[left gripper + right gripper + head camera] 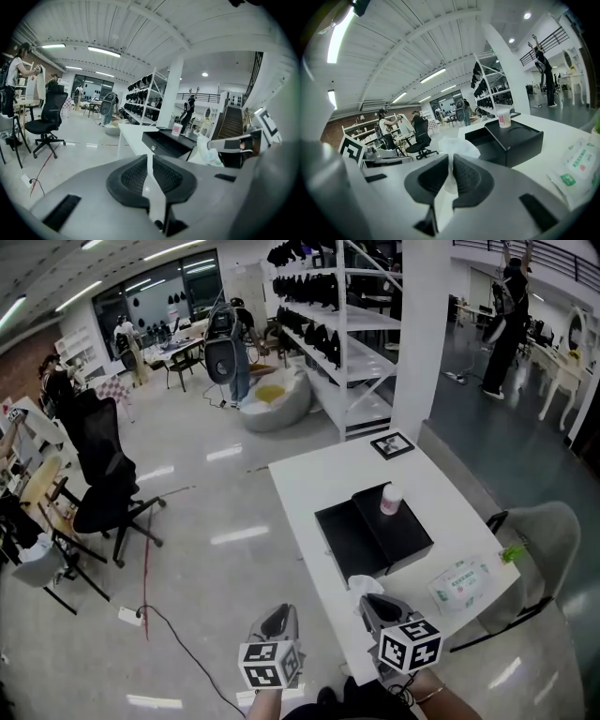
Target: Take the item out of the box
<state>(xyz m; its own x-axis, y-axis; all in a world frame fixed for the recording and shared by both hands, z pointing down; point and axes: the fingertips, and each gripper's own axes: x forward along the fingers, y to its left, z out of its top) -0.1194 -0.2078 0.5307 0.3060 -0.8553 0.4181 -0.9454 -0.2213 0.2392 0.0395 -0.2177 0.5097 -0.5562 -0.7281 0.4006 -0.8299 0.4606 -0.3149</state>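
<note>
A black box (pixel 405 527) stands on the white table (pixel 309 479), its drawer (pixel 349 540) pulled out toward the near-left. A jar of cotton swabs (pixel 391 500) sits on the box top. My right gripper (pixel 371 597) hovers at the table's near edge, just short of the drawer, shut on a crumpled white tissue (pixel 361 583). In the right gripper view the tissue (pixel 457 146) sticks up from between the pads, with the box (pixel 520 138) beyond. My left gripper (pixel 278 619) hangs off the table's left side, shut and empty (pixel 149 161).
A packet of wet wipes (pixel 462 584) lies right of the box. A framed marker card (pixel 392 445) rests at the table's far end. A grey chair (pixel 544 540) stands at the right, a black office chair (pixel 103 484) on the floor at the left.
</note>
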